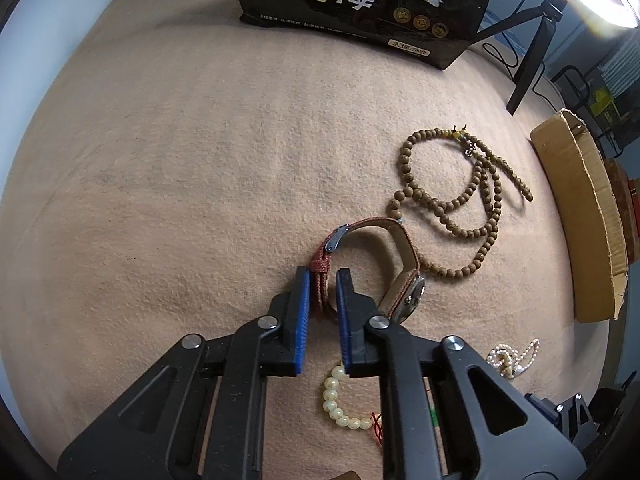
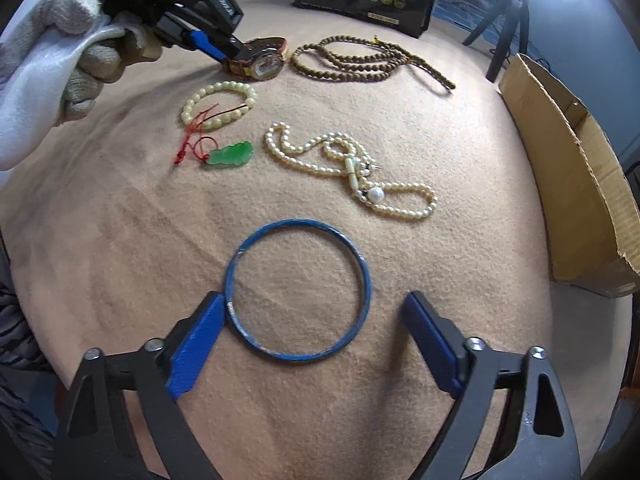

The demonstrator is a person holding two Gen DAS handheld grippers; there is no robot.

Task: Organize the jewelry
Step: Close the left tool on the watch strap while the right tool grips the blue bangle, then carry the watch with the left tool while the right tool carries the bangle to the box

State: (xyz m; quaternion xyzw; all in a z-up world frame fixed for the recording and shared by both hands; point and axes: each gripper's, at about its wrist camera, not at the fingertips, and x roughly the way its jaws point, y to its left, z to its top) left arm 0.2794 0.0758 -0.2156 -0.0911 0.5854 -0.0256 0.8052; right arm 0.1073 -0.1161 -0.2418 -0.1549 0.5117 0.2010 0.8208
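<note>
Left wrist view: the left gripper points steeply down at a peach-coloured blanket, its two blue pads pressed together on the woven reddish strap of a wristwatch. The watch stands on edge, its strap loop rising beyond the fingertips and its metal case just to the right of them. Farther ahead and to the right, touching the strap, lies a long string of brown wooden beads in loose loops. Below the fingers, close to the camera, a pale yellow bead bracelet curves out from under the gripper. A black printed bag stands far ahead at the blanket's edge, and a cardboard box sits far to the right. In the right wrist view, the right gripper has its blue pads spread wide apart around a blue bangle lying flat on the blanket; the left pad touches the bangle's rim while the right pad stands clear of it. Ahead of this gripper lies a pearl necklace, and ahead to the left a green pendant on red cord. A gloved hand grips the other tool far ahead on the left.
</note>
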